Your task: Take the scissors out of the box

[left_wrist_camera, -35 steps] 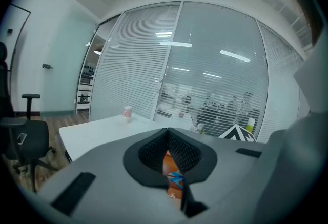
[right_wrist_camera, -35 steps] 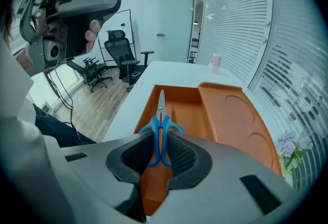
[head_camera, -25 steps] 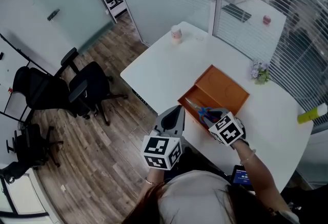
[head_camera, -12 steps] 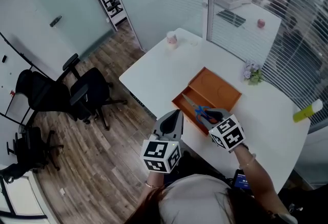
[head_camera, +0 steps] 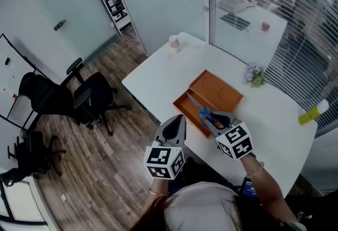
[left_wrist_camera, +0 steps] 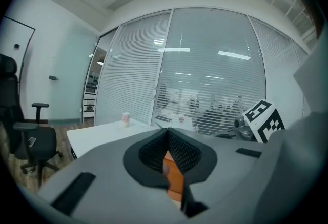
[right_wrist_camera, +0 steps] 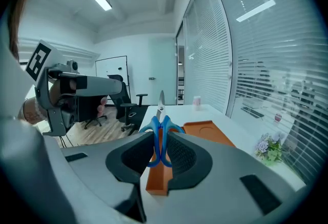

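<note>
An orange box lies open on the white table. My right gripper is shut on the blue handles of the scissors, and it holds them above the box's near end with the blades pointing away towards the table's left edge. In the right gripper view the scissors stand upright between the pads of the right gripper, over the orange box. My left gripper hangs off the table's near edge, shut and empty. Past the left gripper a strip of the orange box shows.
A small pink-and-white cup stands at the table's far corner. A little bunch of flowers and a yellow-green bottle are on the right. Black office chairs stand on the wooden floor to the left. Glass walls with blinds lie beyond.
My right gripper has lifted the scissors higher above the box and tipped them more level. The left gripper has drifted slightly along the table's edge.
</note>
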`<action>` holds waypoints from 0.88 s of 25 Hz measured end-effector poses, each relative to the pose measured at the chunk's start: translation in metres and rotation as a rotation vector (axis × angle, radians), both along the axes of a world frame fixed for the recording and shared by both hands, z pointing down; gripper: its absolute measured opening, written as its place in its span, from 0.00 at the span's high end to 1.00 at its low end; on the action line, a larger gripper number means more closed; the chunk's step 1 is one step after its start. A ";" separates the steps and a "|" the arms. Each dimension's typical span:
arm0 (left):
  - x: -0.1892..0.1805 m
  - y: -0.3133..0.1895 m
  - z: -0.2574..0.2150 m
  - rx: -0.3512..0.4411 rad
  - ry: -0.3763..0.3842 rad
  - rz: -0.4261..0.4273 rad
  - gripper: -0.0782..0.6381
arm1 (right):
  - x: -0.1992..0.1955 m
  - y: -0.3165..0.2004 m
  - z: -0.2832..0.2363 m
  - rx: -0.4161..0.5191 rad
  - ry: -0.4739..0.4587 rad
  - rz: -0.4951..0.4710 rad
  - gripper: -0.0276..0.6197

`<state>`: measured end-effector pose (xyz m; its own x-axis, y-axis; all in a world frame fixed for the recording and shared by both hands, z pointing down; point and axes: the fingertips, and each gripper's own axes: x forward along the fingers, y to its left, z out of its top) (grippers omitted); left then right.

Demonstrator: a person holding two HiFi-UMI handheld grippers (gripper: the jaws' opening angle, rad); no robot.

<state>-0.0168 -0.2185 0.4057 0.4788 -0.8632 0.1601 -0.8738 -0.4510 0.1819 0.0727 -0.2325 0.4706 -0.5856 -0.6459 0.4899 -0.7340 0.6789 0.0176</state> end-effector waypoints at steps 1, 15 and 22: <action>0.001 0.002 -0.001 0.002 -0.002 -0.004 0.87 | 0.001 0.002 -0.003 0.009 -0.005 -0.002 0.79; 0.017 0.034 -0.012 0.029 -0.024 -0.044 0.87 | 0.018 0.030 -0.035 0.090 -0.063 -0.009 0.79; 0.020 0.041 -0.017 0.038 -0.032 -0.031 0.87 | 0.020 0.039 -0.046 0.116 -0.080 0.003 0.79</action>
